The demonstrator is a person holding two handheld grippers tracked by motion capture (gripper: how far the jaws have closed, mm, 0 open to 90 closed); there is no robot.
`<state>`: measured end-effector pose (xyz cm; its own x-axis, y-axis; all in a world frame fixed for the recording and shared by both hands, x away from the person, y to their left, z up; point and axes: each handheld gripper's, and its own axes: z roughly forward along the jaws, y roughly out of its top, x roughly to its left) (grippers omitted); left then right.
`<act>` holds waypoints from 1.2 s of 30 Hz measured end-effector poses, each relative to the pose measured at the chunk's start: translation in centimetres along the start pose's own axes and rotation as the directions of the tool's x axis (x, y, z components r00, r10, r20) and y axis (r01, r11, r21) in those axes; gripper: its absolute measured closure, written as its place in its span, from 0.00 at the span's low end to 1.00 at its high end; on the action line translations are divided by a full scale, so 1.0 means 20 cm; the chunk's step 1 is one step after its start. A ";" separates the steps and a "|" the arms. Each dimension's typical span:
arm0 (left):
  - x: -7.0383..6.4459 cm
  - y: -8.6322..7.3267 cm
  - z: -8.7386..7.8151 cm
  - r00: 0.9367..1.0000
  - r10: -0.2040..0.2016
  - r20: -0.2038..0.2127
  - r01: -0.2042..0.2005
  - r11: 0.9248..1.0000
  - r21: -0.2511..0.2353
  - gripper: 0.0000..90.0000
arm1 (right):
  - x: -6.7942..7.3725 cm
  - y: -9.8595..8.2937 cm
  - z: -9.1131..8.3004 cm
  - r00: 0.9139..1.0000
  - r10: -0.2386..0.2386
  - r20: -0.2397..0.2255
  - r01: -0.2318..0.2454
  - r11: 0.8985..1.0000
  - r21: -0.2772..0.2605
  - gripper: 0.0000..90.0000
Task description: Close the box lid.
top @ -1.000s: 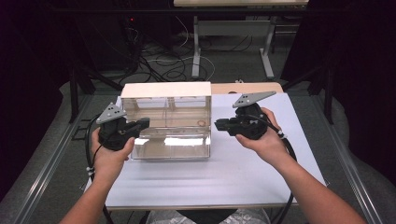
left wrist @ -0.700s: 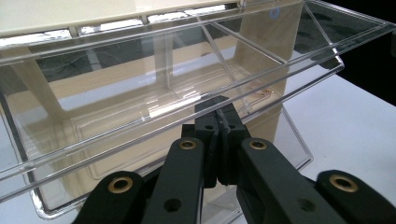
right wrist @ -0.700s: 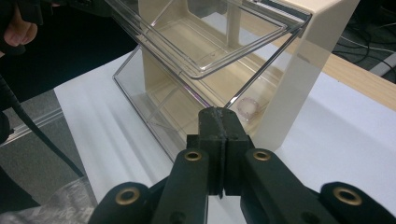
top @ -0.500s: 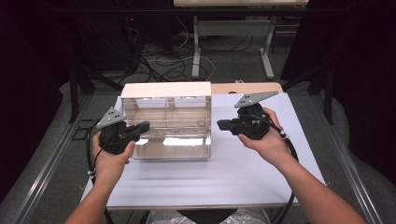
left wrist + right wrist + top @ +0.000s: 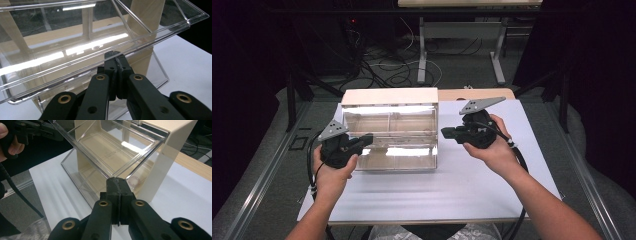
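Observation:
A cream-framed cabinet (image 5: 389, 96) with clear plastic tilt-out bins stands on the white table (image 5: 437, 195). The upper clear bin (image 5: 397, 125) is tilted outward, with another clear bin (image 5: 402, 157) below it. My left gripper (image 5: 364, 140) is shut at the cabinet's left front corner. In the left gripper view its tips (image 5: 115, 53) are right at the upper bin's front rim (image 5: 150, 35) and hold nothing. My right gripper (image 5: 446, 132) is shut just off the cabinet's right side. Its closed tips (image 5: 117, 180) point at the bin's near corner (image 5: 112, 173), empty.
A wooden board (image 5: 477, 93) lies behind the cabinet at the table's far edge. Bare white tabletop spreads in front of and to the right of the cabinet. Cables and table legs (image 5: 422, 50) are on the floor beyond. A black cable (image 5: 519, 165) trails from the right gripper.
My left gripper has drifted slightly toward the near left. The right gripper has barely moved. Both stayed shut.

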<state>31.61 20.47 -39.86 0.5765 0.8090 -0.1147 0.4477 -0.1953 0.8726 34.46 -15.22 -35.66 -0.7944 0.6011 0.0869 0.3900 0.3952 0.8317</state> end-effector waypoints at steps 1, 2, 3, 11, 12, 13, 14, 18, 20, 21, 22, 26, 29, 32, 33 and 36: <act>0.00 0.00 0.00 1.000 -0.001 0.000 0.001 1.000 0.001 1.00 | 0.00 0.00 0.00 1.000 -0.003 0.001 0.003 1.000 0.001 1.00; 0.00 -0.01 0.00 1.000 0.000 0.000 0.000 1.000 0.003 1.00 | 0.00 0.00 0.01 1.000 -0.005 0.000 0.005 1.000 0.000 1.00; 0.00 -0.01 0.00 1.000 -0.003 0.001 0.003 1.000 0.002 1.00 | 0.00 0.01 0.01 1.000 -0.002 0.002 0.002 1.000 -0.001 1.00; 0.01 -0.03 0.01 1.000 -0.011 0.006 0.011 1.000 0.007 1.00 | 0.00 0.01 0.05 1.000 0.005 0.001 -0.005 1.000 0.006 1.00; 0.01 -0.04 0.02 1.000 -0.012 0.007 0.012 1.000 0.007 1.00 | 0.00 0.01 0.06 1.000 0.003 0.002 -0.003 1.000 0.005 1.00; 0.00 -0.04 0.02 1.000 -0.012 0.007 0.012 1.000 0.006 1.00 | 0.00 0.01 0.06 1.000 0.005 0.000 -0.005 1.000 0.005 1.00; 0.00 -0.04 0.02 1.000 -0.013 0.007 0.013 1.000 0.007 1.00 | 0.00 0.01 0.06 1.000 0.005 -0.002 -0.005 1.000 0.003 1.00; 0.00 -0.05 0.02 1.000 -0.017 0.010 0.017 1.000 0.009 1.00 | 0.00 0.01 0.07 1.000 0.007 -0.007 -0.007 1.000 0.001 1.00; 0.00 -0.05 0.02 1.000 -0.018 0.008 0.018 1.000 0.008 1.00 | 0.00 0.01 0.08 1.000 0.005 -0.007 -0.005 1.000 0.000 1.00; 0.00 -0.05 0.02 1.000 -0.020 0.008 0.020 1.000 0.006 1.00 | 0.00 0.01 0.09 1.000 0.006 -0.009 -0.006 1.000 0.004 1.00; 0.00 -0.05 0.02 1.000 -0.022 0.009 0.022 1.000 0.005 1.00 | 0.00 0.01 0.09 1.000 0.006 -0.007 -0.006 1.000 0.008 1.00; 0.00 -0.06 0.02 1.000 -0.024 0.010 0.024 1.000 0.007 1.00 | -0.01 0.00 0.12 1.000 0.011 -0.011 -0.011 1.000 0.021 1.00; 0.00 -0.06 0.02 1.000 -0.025 0.012 0.025 1.000 0.006 1.00 | -0.01 0.00 0.13 1.000 0.014 -0.017 -0.014 1.000 0.022 1.00; -0.01 -0.06 0.02 1.000 -0.024 0.017 0.024 1.000 0.007 0.99 | -0.01 0.00 0.13 1.000 0.015 -0.017 -0.014 1.000 0.020 1.00; -0.01 -0.06 0.02 0.999 -0.024 0.021 0.024 1.000 0.007 0.99 | -0.01 0.00 0.13 1.000 0.016 -0.017 -0.015 1.000 0.020 1.00; -0.02 -0.06 0.02 0.999 -0.026 0.024 0.026 1.000 0.004 0.98 | -0.01 0.00 0.13 1.000 0.019 -0.017 -0.018 1.000 0.019 1.00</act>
<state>31.20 20.18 -41.07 0.5811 0.8002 -0.1485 0.4654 -0.1770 0.8672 35.83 -13.61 -37.09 -0.7949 0.5963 0.1120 0.4134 0.3971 0.8194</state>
